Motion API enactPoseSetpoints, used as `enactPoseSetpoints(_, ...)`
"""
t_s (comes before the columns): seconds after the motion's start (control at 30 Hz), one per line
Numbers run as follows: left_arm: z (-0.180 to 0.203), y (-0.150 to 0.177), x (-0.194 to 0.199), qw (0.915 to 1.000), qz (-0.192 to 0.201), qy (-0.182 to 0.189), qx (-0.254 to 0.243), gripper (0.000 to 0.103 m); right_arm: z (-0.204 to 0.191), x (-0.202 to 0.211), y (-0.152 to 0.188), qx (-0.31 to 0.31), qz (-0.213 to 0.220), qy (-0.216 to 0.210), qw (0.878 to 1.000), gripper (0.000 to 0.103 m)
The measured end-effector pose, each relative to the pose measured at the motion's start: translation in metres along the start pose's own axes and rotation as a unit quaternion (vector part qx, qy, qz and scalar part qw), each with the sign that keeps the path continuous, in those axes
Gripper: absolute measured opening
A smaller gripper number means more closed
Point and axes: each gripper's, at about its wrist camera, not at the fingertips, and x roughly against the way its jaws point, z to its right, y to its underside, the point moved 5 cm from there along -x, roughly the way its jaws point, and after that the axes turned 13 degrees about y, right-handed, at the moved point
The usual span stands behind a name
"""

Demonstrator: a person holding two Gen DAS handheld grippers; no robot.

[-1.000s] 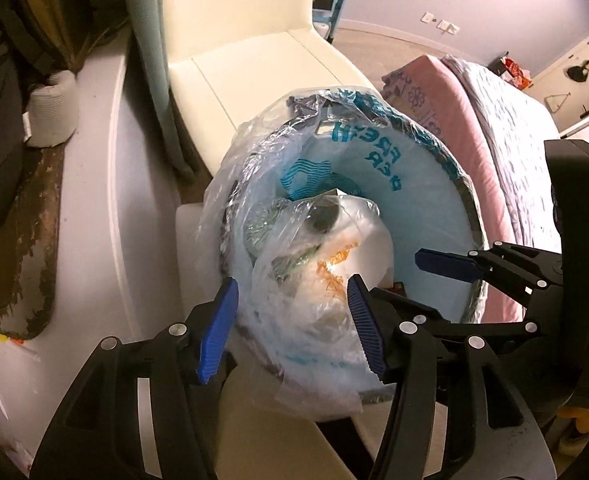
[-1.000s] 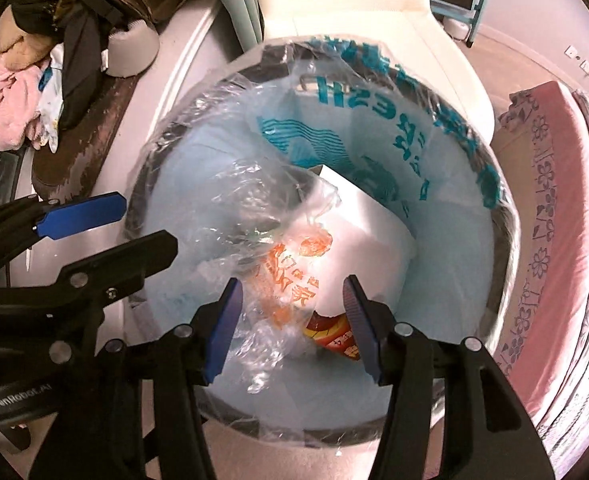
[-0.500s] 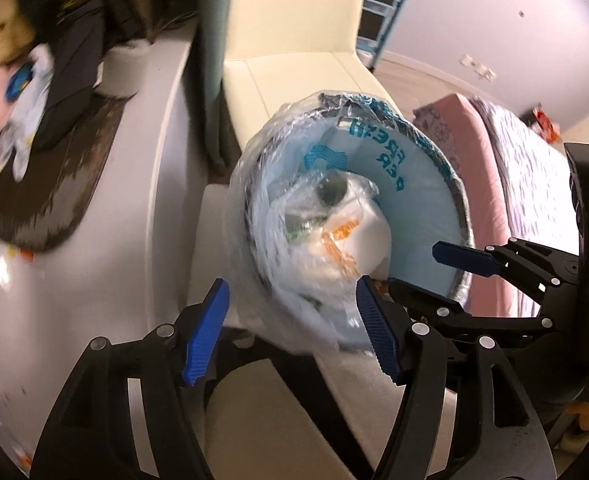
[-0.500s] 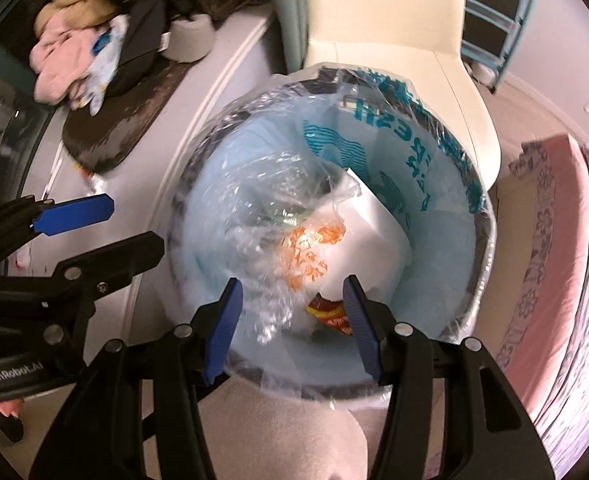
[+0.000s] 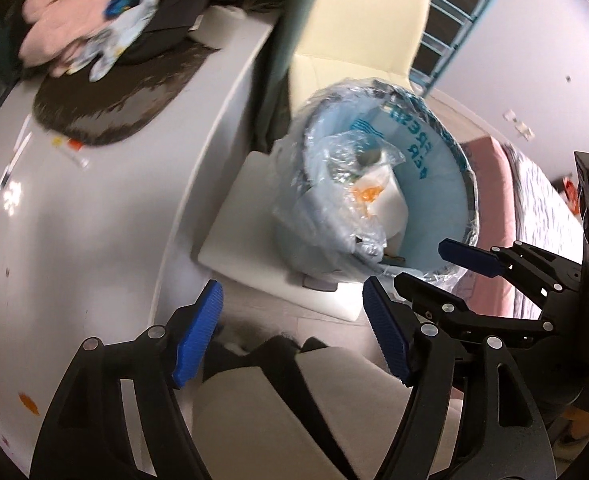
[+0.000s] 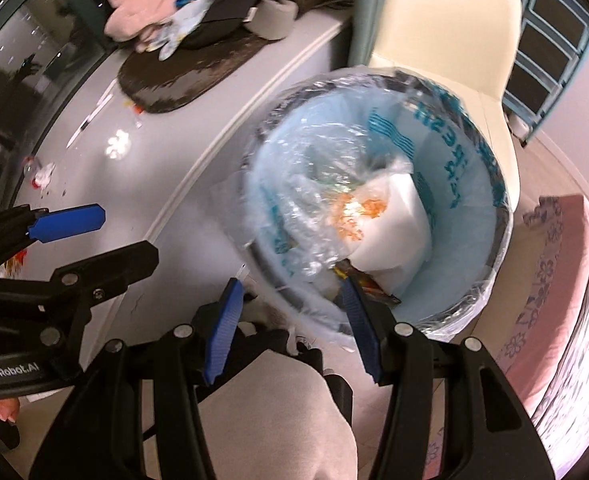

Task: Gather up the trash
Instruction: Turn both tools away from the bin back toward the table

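- Trash bin, lined with a light-blue bag, stands on the floor beside a cream chair; clear plastic and white trash sit inside.
- Left gripper: fingers wide, jaws have just been opening, nothing between them; bin lies ahead and to the right of them.
- Right gripper: fingers moderately apart, empty, hanging at the bin's near rim, one finger tip over the trash.
- Right hand nearer the bin; likely next pickup is scraps on the white ledge to the left.
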Motion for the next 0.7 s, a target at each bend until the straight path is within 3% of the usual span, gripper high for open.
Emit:
enactPoseSetpoints(0.3,-0.051,0.029,0.046,0.9973,0.047,-0.016,0.053,0.071,-0.060,0.018,-0.009,0.062,0.033,0.000,0.997,0.051)
enactPoseSetpoints(0.7,-0.168,0.101,0.109,0.9879,0.062,-0.039,0.137,0.071,-0.214,0.020,0.003,0.157,0.019,-0.033,0.987,0.051)
